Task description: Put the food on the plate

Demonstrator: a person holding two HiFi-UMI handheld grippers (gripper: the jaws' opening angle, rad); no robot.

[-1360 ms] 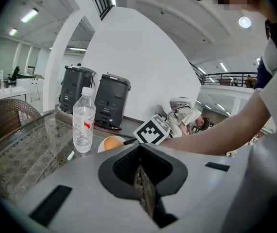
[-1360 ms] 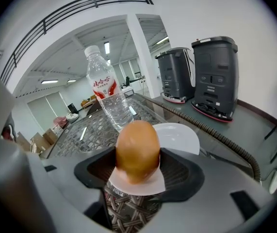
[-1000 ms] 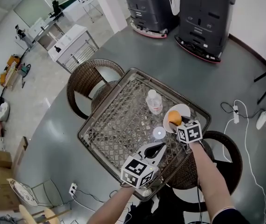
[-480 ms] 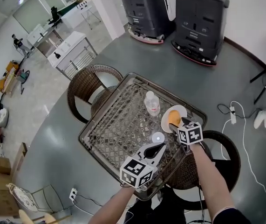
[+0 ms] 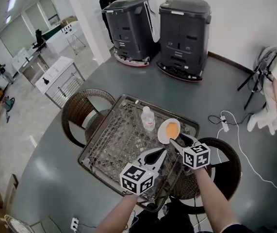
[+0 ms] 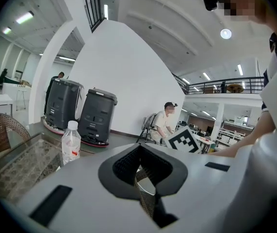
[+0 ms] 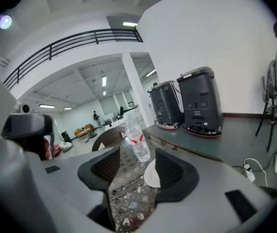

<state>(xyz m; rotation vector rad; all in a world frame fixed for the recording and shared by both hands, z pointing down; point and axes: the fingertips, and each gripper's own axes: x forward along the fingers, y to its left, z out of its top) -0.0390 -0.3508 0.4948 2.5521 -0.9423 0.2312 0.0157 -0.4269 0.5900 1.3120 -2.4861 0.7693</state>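
Observation:
An orange piece of food [image 5: 171, 128] lies on a white plate [image 5: 163, 135] on the glass-topped wicker table [image 5: 114, 144]. My right gripper [image 5: 178, 139] hovers just at the plate's near edge. Its jaws stand wide apart and are closing, with nothing between them. In the right gripper view the plate's rim [image 7: 153, 174] shows beyond the right gripper [image 7: 133, 174]. A clear water bottle [image 5: 148, 119] stands upright beside the plate, on its left. My left gripper [image 5: 163, 152] is shut and empty over the table's near part, left of the right one.
Wicker chairs stand at the table's left [image 5: 82, 115] and right [image 5: 225, 169]. Two dark machines [image 5: 182, 30] stand against the far wall. A cable with a power strip [image 5: 223, 123] lies on the floor at the right. The bottle [image 6: 71, 142] is close to the plate.
The head view has tilted up and shifted. My right gripper has drawn back a little from the orange food, which stays on the plate. The left gripper holds its place.

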